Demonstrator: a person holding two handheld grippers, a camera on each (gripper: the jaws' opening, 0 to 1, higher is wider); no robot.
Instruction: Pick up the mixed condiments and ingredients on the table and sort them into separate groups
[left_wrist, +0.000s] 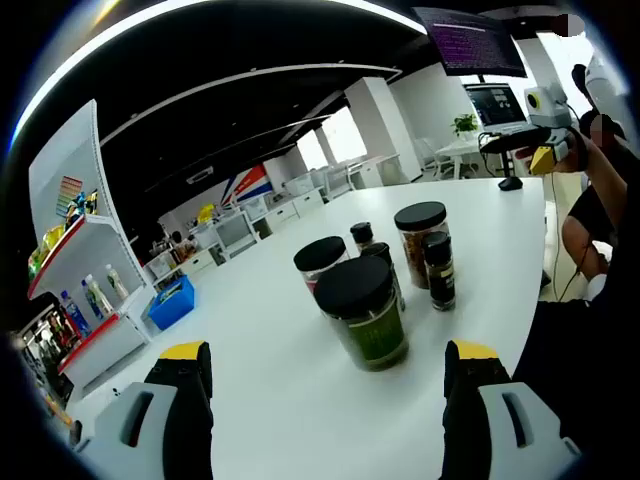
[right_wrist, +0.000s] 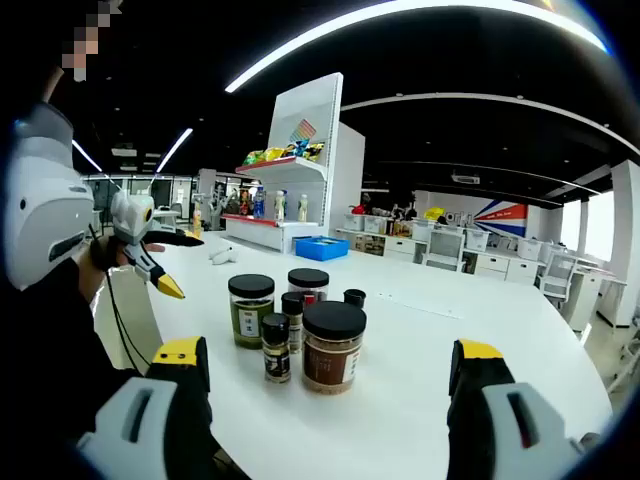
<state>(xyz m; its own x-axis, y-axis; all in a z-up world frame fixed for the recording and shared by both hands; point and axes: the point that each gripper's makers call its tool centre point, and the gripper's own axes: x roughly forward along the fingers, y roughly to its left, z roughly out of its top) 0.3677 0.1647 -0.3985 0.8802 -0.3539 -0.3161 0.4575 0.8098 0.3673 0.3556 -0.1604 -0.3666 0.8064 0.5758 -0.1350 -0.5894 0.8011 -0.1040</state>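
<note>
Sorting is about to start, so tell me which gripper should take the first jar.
Left, probably: its open jaws face the black-lidded glass jar of green contents, nearest and unobstructed.

A tight cluster of black-lidded jars (right_wrist: 295, 325) is standing mid-table (right_wrist: 480, 320), blocking a straight reach across. Bare white tabletop is lying open all around it, and between the cluster and both grippers' jaws.

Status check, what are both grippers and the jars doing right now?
Left gripper open, empty. Right gripper open, empty. Jars clustered upright on white table, none sorted yet. Nothing blocking the approach.
</note>
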